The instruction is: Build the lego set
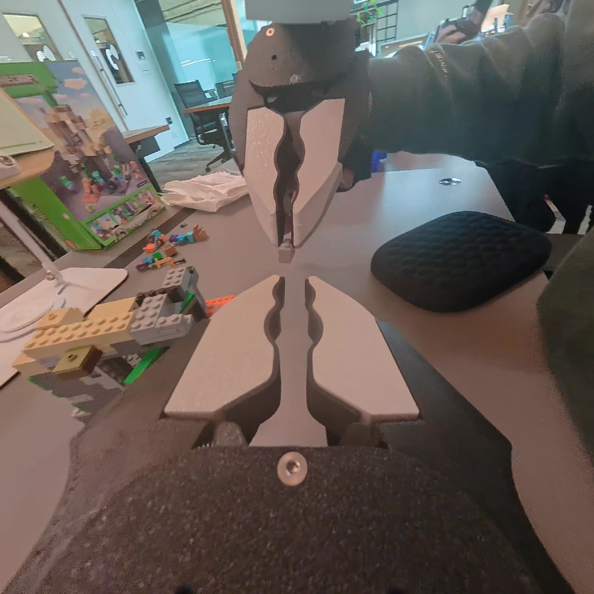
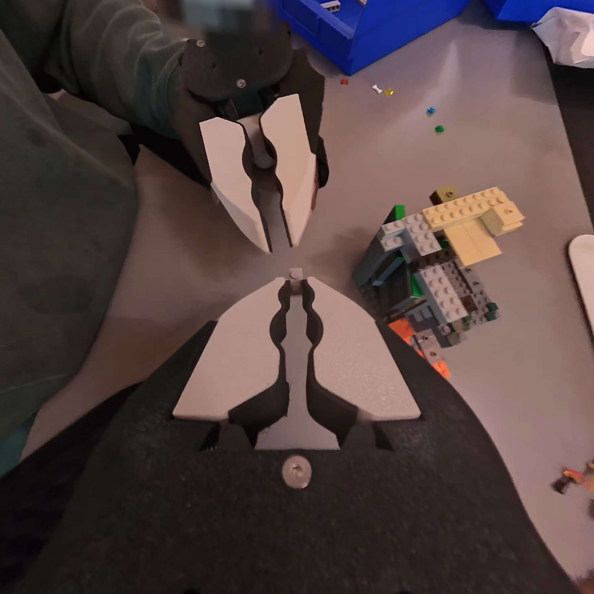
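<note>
Right tool pinches a small grey brick; left tool slightly open, bare, blue bins beyond.

Black tongs, pale grey fingers, dark green sleeve.

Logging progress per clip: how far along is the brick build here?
Done: a partly assembled brick model stands on the table. In hand: the right gripper pinches a small grey brick piece; the left gripper faces it, jaws slightly apart, holding nothing. Left: loose pieces lie unattached.
</note>
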`<state>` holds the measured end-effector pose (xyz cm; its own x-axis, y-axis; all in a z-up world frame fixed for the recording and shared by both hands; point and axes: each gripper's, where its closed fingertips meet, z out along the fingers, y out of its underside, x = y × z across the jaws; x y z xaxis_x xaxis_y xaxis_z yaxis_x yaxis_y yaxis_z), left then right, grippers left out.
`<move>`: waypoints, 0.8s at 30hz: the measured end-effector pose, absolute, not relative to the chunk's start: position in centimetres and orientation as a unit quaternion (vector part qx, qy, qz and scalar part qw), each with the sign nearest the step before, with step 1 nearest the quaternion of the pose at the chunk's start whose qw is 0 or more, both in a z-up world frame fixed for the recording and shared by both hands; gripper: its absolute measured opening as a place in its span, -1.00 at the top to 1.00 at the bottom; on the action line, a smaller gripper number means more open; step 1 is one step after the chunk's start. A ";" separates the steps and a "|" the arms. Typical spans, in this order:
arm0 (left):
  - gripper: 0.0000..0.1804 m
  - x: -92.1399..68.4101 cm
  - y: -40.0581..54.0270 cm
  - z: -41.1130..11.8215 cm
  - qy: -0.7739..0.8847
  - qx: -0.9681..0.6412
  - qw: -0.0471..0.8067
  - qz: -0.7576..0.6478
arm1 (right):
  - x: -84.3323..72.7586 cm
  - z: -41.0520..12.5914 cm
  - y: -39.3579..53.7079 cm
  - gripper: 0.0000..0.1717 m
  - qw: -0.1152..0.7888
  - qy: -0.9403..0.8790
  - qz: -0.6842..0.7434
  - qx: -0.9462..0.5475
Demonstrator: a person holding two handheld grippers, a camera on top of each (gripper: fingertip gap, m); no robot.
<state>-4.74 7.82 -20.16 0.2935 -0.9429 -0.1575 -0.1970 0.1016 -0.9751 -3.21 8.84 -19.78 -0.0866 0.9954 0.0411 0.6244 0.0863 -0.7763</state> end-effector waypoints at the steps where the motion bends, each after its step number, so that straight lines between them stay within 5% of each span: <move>1: 0.88 -5.0 8.1 -20.1 0.484 -0.585 0.560 -0.332 | -3.2 -19.5 9.3 0.92 0.306 -0.672 0.301 -0.604; 11: 0.98 -8.2 12.3 -20.7 0.424 -0.643 0.592 -0.236 | -4.3 -17.5 14.0 0.92 0.302 -0.705 0.246 -0.592; 24: 0.86 -10.2 14.7 -22.0 0.387 -0.682 0.592 -0.185 | -5.3 -19.2 16.9 0.92 0.244 -0.743 0.211 -0.586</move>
<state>-10.21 14.74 -22.01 0.6314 -0.7479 -0.2050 -0.3090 -0.0002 -0.9511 -5.25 16.89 -19.19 -0.1936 0.9744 0.1143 0.7686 0.2230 -0.5996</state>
